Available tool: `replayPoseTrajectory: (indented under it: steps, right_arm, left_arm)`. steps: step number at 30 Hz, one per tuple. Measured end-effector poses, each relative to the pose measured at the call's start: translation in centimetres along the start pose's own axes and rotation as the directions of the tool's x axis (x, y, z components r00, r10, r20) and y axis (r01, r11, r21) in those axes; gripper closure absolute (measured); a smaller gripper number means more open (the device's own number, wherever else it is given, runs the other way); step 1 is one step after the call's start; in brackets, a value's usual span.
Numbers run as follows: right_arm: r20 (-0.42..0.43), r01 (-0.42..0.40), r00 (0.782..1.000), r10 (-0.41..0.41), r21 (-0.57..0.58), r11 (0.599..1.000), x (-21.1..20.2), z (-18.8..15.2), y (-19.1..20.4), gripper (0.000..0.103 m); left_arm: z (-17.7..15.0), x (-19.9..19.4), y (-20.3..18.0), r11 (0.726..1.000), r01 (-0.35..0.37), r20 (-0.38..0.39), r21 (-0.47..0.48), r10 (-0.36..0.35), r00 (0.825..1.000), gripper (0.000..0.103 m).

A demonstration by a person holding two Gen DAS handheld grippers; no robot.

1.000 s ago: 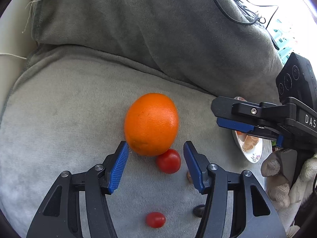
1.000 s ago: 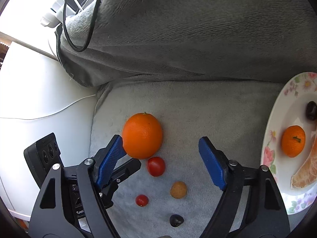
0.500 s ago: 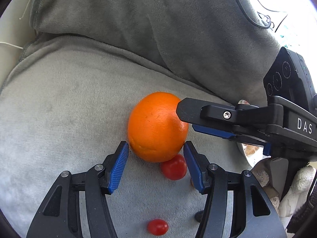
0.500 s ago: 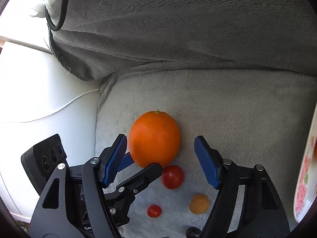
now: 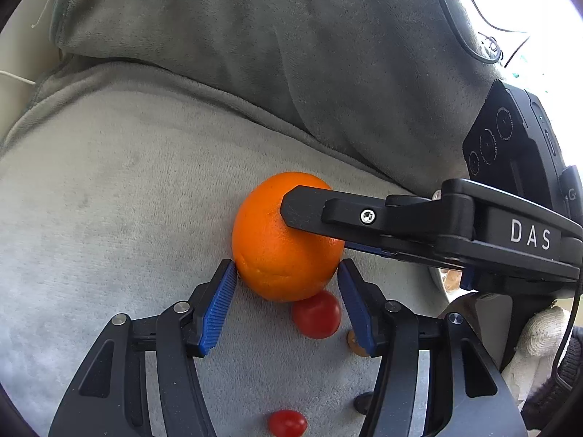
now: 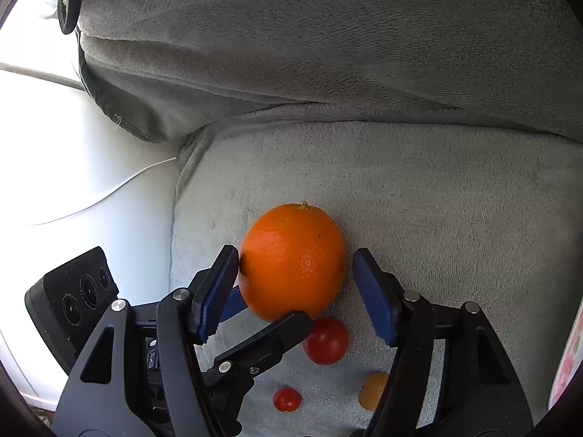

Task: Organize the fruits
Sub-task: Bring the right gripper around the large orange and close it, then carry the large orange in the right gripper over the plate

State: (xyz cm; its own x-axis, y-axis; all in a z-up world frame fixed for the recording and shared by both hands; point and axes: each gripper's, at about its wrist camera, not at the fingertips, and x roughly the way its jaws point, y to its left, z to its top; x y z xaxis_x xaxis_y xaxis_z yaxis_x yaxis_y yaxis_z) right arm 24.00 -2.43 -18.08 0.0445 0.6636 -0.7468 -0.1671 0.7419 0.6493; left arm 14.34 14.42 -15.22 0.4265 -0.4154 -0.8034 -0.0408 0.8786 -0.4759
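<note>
A large orange [image 5: 284, 240] lies on a grey plush cushion [image 5: 127, 189]; it also shows in the right wrist view [image 6: 293, 260]. My left gripper [image 5: 286, 273] is open, its blue pads at the orange's two sides. My right gripper [image 6: 293, 258] is open too and straddles the same orange; its upper finger [image 5: 346, 211] crosses over the orange in the left wrist view. A big cherry tomato [image 6: 325, 340] sits just below the orange, a small tomato [image 6: 286, 398] and a small yellow-orange fruit [image 6: 375, 389] nearer me.
A flowered plate's rim [image 6: 568, 360] shows at the right edge. A grey back cushion [image 6: 328, 54] rises behind. A white surface with a cable [image 6: 91, 182] lies to the left. A small dark fruit [image 5: 362, 402] peeks beside the left gripper.
Both grippers have moved forward to the orange. The right gripper swung left away from the plate, and its finger now overlaps the orange in the left wrist view.
</note>
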Motion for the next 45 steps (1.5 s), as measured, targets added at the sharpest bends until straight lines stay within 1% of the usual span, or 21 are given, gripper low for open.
replayPoseTrajectory:
  steps: [5,13,15,30,39,45]
  right_arm:
    - [0.006,-0.007,1.000,0.007,0.005,1.000,0.0,0.1,0.0,0.038]
    - [0.018,-0.018,1.000,0.018,0.010,1.000,-0.7,-0.2,0.0,0.039]
    - [0.021,-0.019,1.000,0.019,0.011,1.000,-0.9,-0.3,0.1,0.039]
    - [0.064,-0.032,0.997,0.032,0.004,0.999,-3.5,-0.4,0.5,0.039]
    - [0.098,-0.038,0.994,0.036,0.019,0.999,-5.6,-0.9,-0.2,0.039]
    - [0.126,-0.035,0.992,0.030,0.033,0.999,-7.5,-1.4,-1.1,0.039]
  left_arm:
    - [0.2,0.1,0.3,1.000,0.000,0.000,0.011,0.000,1.000,0.046]
    - [-0.1,-0.4,-0.7,0.999,-0.020,0.016,0.036,0.019,1.000,0.047]
    - [-0.8,-0.5,-1.7,0.999,-0.023,0.019,0.042,0.022,1.000,0.047]
    - [-0.9,-1.3,-3.6,0.997,-0.018,0.047,0.077,0.014,0.999,0.047]
    - [-1.2,-1.2,-6.3,0.993,-0.012,0.053,0.119,0.005,0.999,0.047]
    - [-1.5,-0.3,-8.6,0.989,0.003,0.050,0.150,-0.010,0.999,0.047]
